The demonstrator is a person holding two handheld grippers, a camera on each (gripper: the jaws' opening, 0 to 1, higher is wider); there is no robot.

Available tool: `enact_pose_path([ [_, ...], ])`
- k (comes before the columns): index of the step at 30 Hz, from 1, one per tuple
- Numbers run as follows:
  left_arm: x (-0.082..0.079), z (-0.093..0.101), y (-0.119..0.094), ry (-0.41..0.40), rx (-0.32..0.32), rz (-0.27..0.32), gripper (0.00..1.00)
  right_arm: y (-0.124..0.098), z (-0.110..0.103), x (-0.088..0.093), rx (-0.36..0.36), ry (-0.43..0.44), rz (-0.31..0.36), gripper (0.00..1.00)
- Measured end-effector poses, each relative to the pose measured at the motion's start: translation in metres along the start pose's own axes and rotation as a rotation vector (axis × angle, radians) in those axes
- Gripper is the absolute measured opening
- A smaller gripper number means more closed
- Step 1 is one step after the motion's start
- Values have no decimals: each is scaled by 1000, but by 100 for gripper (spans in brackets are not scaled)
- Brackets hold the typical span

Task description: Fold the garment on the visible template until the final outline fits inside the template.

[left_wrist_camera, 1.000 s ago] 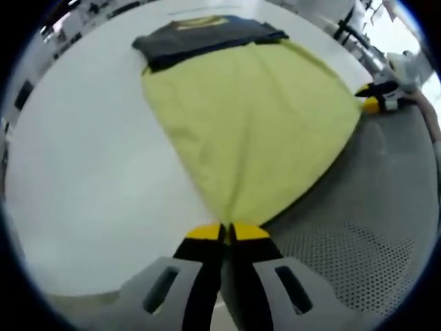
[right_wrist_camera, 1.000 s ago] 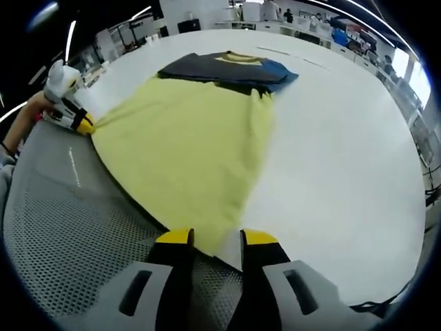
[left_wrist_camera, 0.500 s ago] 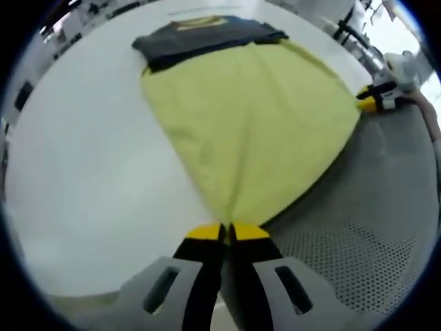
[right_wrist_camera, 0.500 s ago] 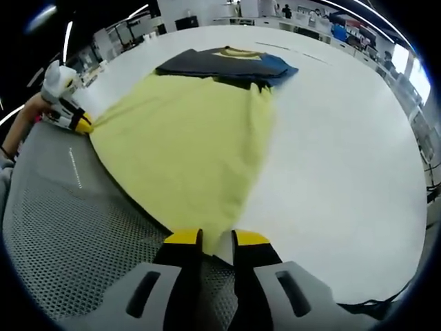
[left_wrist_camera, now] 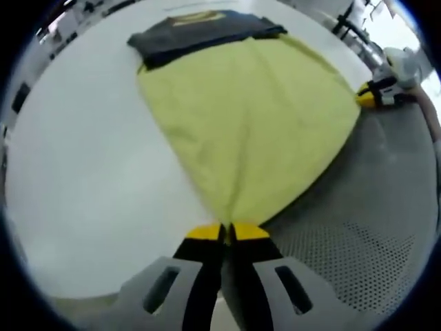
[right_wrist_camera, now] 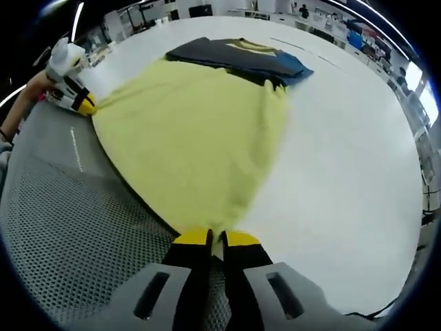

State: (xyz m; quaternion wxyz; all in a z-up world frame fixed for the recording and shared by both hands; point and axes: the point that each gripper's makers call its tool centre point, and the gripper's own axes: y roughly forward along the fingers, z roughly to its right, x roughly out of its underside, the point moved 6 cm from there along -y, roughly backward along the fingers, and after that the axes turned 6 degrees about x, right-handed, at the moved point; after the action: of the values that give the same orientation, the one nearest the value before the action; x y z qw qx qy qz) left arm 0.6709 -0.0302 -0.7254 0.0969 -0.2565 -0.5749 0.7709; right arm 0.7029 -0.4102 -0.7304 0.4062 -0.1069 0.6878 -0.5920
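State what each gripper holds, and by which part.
Both hold the yellow garment by its near hem: left gripper on one bottom corner, right gripper on the other, jaws shut.

Pale yellow garment (left_wrist_camera: 251,117), dark navy folded shirt (left_wrist_camera: 196,31), white table (left_wrist_camera: 76,179), grey perforated mat (left_wrist_camera: 372,227)

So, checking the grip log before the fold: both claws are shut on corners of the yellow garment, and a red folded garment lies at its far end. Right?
Not quite: the folded garment at the far end is dark navy, not red, as the right gripper view shows. The rest holds: the left claw and right claw are each shut on a corner of the yellow garment.
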Motion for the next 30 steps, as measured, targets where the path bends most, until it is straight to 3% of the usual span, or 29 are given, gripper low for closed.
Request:
enact_pose_path([
  [5,-1,0,0,2,3,-12,0,0,2,0,-20,-14,-25,6],
  [10,-2,0,1,11,1,-27,0,1,-1,-4,-14,-92,-54,6],
  [16,-3,-1,1,73,10,-53,0,1,-2,-5,-12,-124,-77,5],
  [23,-3,-3,1,84,12,-54,0,1,0,-2,-27,-86,-55,4],
  [25,-2,-3,1,33,10,-42,0,1,0,-2,-23,-56,-47,4],
  [30,1,-4,-1,0,10,4,0,1,0,-1,-15,-10,-37,3],
])
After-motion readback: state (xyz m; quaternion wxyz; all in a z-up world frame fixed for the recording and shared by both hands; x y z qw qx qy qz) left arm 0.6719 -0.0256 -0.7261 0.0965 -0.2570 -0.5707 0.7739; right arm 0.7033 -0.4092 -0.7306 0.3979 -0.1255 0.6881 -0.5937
